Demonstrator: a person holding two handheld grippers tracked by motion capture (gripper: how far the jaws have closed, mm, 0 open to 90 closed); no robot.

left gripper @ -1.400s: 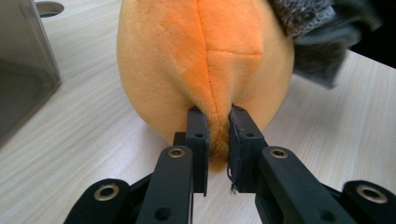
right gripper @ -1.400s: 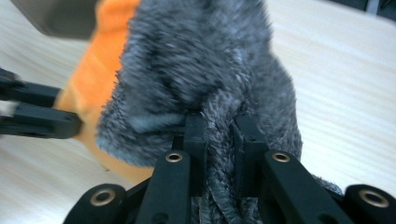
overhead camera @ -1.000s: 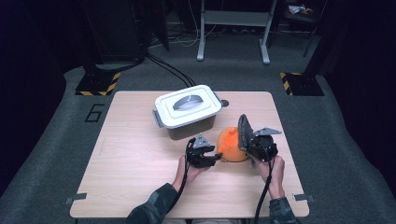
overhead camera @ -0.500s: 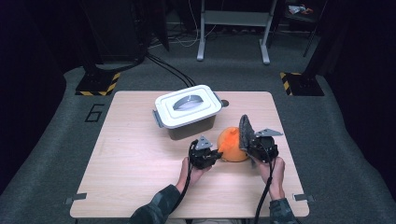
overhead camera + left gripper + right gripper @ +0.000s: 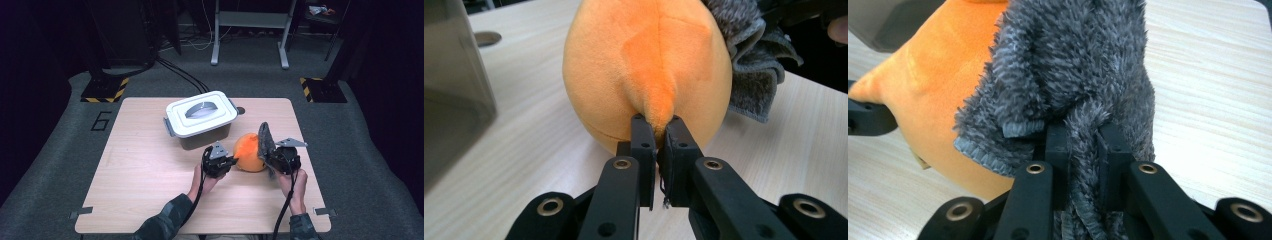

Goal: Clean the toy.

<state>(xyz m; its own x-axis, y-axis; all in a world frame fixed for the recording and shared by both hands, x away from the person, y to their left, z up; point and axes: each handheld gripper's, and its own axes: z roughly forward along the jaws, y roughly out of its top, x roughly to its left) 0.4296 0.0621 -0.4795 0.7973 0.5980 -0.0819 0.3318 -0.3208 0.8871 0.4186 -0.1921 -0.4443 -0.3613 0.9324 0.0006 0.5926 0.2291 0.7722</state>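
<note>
A single figure 6 is showing in black on the grey carpeted floor, just beside the left edge of the wooden table in the high view; no other writing, label or brand is showing clearly enough to be read anywhere

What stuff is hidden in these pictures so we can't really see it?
- Inside of the grey plastic box: high view, its white lid covers it.
- Far side of the orange plush ball: left gripper view, its own bulk hides it.
- Right gripper jaw tips: right gripper view, buried in the fluffy grey cloth.
- Box again: left gripper view, blurred and cut by the left edge.
</note>
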